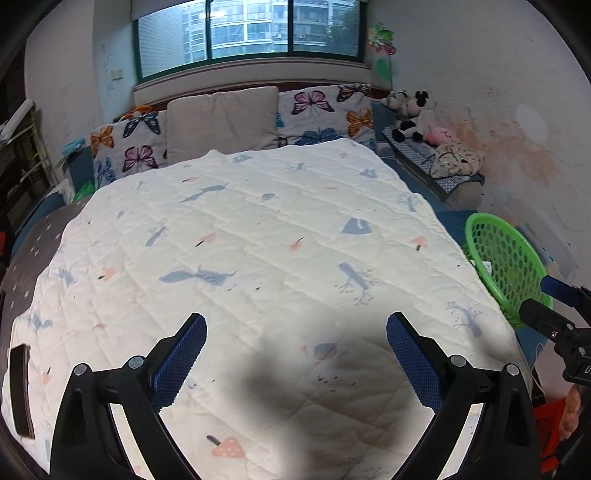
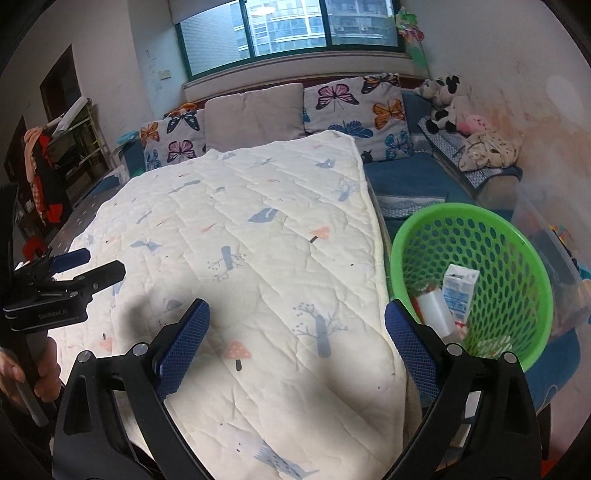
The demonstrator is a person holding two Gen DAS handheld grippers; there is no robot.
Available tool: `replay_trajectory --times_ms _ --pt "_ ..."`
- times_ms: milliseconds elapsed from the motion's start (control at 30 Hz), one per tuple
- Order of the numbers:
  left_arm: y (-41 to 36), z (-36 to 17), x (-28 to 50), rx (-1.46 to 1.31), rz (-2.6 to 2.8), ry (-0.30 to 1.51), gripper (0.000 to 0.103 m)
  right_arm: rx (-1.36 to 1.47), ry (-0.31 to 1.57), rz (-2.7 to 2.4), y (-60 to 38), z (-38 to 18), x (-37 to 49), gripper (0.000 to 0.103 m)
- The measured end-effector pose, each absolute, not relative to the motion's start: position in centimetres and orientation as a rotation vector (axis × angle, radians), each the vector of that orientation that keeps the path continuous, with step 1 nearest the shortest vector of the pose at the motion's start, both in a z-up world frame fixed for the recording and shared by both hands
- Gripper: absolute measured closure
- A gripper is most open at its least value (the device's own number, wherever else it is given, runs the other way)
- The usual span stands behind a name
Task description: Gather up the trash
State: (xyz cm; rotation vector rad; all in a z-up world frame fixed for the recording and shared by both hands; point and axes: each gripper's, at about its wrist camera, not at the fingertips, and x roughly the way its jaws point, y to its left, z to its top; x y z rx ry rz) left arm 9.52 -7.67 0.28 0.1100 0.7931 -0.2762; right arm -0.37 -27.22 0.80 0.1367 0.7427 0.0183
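My jaws stand wide apart on both sides, nothing between them: the left gripper [image 1: 296,334] hangs over the near part of the bed, and the right gripper [image 2: 297,321] hangs over the bed's right edge, with its right finger in front of the basket.

The bed [image 1: 44,236] fills most of both views, covered by a white quilt [image 1: 258,236] printed with small trees, mushrooms and foxes. At its head lean a plain grey cushion [image 1: 221,125] and two butterfly pillows [image 1: 325,114], under the window [image 1: 251,33]. To the right, along the wall, a bench holds soft toys [image 1: 410,114] and a crumpled cloth [image 2: 491,147].

The green basket [image 2: 517,254] sits just beside the bed's right edge, near my right gripper. The trash lies inside it: a small white and blue carton [image 2: 460,291] standing against the mesh, a pale bottle [image 2: 439,314] touching it on the left, and some scraps at the bottom that I cannot make out.

A dark flat thing [image 1: 20,391] lies at the quilt's near left edge.
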Motion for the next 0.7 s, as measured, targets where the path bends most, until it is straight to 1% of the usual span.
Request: replay_trajectory --times_ms 467,533,700 --pt "-4.7 -0.1 8.8 0.086 -0.202 0.8 0.008 0.098 0.743 0.061 -24.6 0.6 0.8 0.007" --pt "-4.5 -0.1 8.7 0.09 -0.191 0.8 0.008 0.089 0.74 0.061 -24.4 0.6 0.9 0.005" --pt "-4.0 -0.2 8.4 0.101 -0.168 0.797 0.008 0.082 0.74 0.069 -24.0 0.4 1.2 0.005"
